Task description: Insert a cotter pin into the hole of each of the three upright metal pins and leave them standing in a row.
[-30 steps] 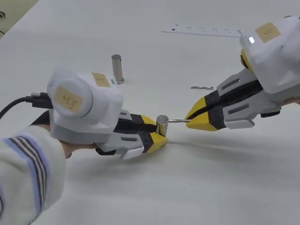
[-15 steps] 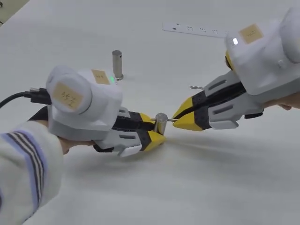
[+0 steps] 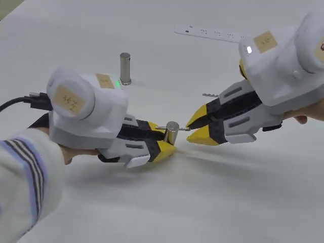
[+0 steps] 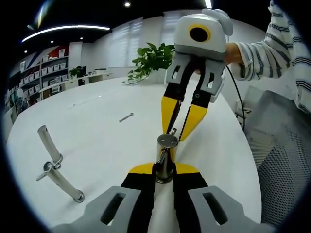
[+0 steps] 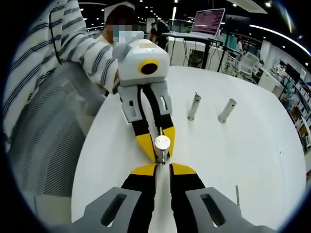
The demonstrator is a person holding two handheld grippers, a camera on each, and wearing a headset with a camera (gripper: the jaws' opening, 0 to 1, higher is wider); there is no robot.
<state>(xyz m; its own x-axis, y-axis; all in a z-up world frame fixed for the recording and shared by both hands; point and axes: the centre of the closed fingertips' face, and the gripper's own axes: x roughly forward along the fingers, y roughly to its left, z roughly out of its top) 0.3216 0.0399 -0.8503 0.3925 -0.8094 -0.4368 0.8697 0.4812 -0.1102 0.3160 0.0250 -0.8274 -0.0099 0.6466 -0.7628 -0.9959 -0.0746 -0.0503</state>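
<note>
**Cotter pin at the hole of the held pin**

In the head view, the left tongs [image 3: 166,144] lie low over the white table [image 3: 152,202]. They come in from 9 o'clock and are closed around the lower part of a short grey metal pin [image 3: 172,132], which stands upright on the table. At 11 o'clock from it, well apart, a second grey metal pin [image 3: 125,68] stands upright on its own.

A thin metal cotter pin [image 3: 183,128] lies level across the upper part of the held pin, and its tip shows on the 9 o'clock side. Its other end is pinched in the closed right tongs [image 3: 195,129], which come in from 3 o'clock.

At 1 o'clock from the held pin, a loose cotter pin [image 3: 210,94] lies flat on the table. Farther off, towards 12 o'clock, lies a long white strip [image 3: 212,33].

In the right gripper view, an inner grey pin [image 5: 194,106] and an outer grey pin [image 5: 227,110] stand side by side at 1 o'clock from the held pin, apart from both tongs.
</note>
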